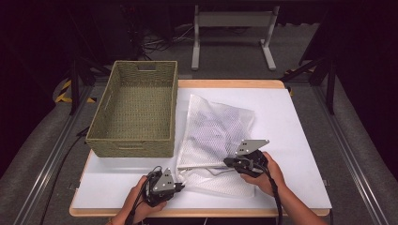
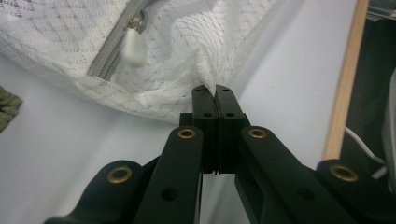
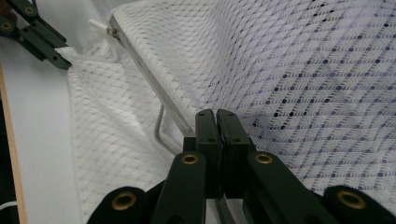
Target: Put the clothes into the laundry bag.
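Mesh laundry bag (image 1: 213,131) pinched at its near edge by left tongs (image 1: 182,187) and right tongs (image 1: 226,162), both low and level.

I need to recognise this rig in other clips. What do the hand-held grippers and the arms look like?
Each hand-held gripper, left and right, is black, with a grey three-cornered plate on top and a black cable trailing back. Up close, the straight black jaws hang on linkage arms with brass-coloured rivets. The forearms show no sleeves.
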Tool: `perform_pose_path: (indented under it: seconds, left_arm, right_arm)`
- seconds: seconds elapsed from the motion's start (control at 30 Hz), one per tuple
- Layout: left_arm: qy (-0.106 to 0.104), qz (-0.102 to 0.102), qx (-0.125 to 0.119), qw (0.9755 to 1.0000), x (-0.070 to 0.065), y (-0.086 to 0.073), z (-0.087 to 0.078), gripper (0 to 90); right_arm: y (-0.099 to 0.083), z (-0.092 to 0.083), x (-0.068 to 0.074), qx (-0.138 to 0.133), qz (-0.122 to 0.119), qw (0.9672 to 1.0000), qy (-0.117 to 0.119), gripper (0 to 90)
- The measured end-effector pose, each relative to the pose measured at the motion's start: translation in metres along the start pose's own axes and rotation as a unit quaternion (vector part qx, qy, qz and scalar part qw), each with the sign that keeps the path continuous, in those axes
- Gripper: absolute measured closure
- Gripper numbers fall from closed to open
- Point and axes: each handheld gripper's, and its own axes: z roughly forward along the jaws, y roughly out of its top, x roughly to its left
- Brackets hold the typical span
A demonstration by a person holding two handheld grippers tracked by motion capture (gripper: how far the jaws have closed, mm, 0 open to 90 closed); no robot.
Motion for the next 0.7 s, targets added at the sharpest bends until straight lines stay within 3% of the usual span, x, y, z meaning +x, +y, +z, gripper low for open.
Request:
perform_pose_path:
  seconds: [0.1,0.27,0.4,0.47,0.63,0.67,0.7]
  left_arm:
    - [0.003,-0.007,-0.001,1.0,-0.001,-0.003,-0.003,88.6]
    - [-0.018,-0.017,-0.002,0.9997,-0.001,-0.007,-0.006,84.0]
    - [-0.022,-0.021,-0.003,0.9995,-0.003,-0.011,-0.012,76.9]
    - [-0.019,-0.029,-0.002,0.9994,-0.002,-0.015,-0.018,73.8]
    - [0.004,-0.058,-0.019,0.9981,0.005,-0.019,-0.027,62.6]
    - [0.021,-0.078,-0.022,0.9965,0.009,-0.02,-0.029,57.7]
    - [0.023,-0.086,-0.027,0.9957,0.013,-0.021,-0.03,56.1]
  right_arm:
    - [-0.001,0.001,-0.001,0.002,0.002,1.0,0.0,87.4]
    - [-0.001,0.0,0.001,0.003,0.001,1.0,0.007,83.2]
    - [0.0,-0.004,0.001,-0.008,0.003,0.9999,0.011,77.4]
    - [0.002,-0.008,0.003,-0.019,-0.001,0.9998,0.01,73.5]
    - [0.005,-0.012,0.007,-0.032,-0.009,0.9994,0.009,73.7]
    - [0.006,-0.013,0.008,-0.037,-0.008,0.9993,0.009,73.7]
    - [0.008,-0.014,0.009,-0.047,-0.008,0.9988,0.003,73.7]
